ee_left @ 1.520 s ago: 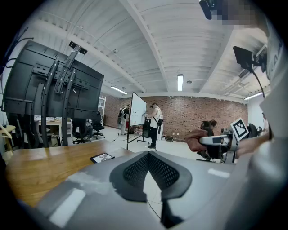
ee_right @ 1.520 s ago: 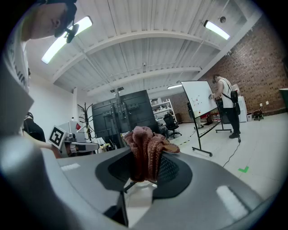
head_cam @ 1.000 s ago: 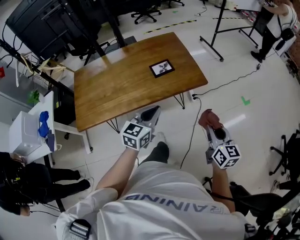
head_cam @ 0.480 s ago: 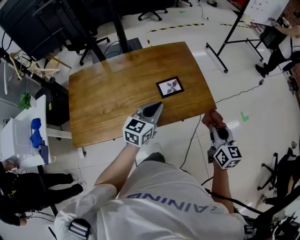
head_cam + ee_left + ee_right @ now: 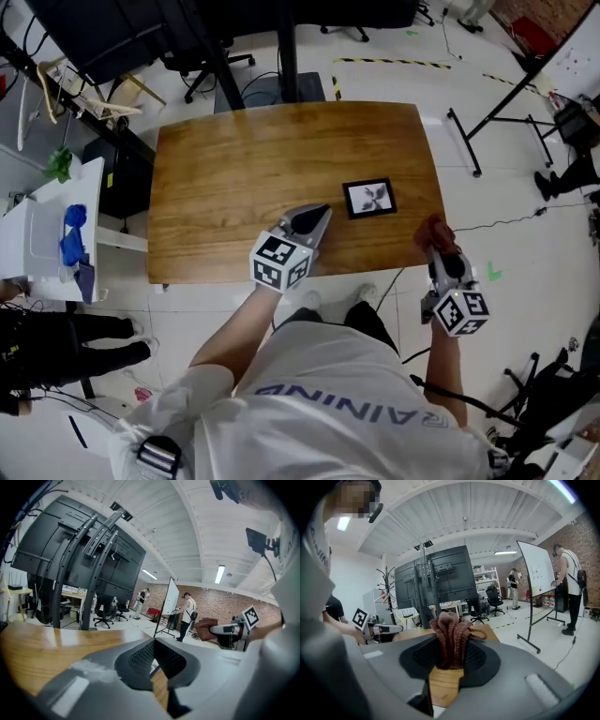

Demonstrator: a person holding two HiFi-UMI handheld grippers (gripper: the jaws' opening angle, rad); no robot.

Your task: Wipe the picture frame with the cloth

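- Wooden worktop (image 5: 234, 178): seen from above, on light floor (image 5: 525, 234).
- L tongs (image 5: 312, 218): shut tip to tip, nothing between; over worktop's near edge, L of picture frame (image 5: 369, 198).
- R tongs (image 5: 439, 248): clamped on cloth (image 5: 436, 232), at worktop's near-R corner.
- Picture frame: flat on worktop, R half, apart from both tongs.
- Cloth: reddish-brown knit, bunched, sticking out past tong tips.

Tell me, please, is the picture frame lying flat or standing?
Lying flat: the picture frame faces up on the wooden table.
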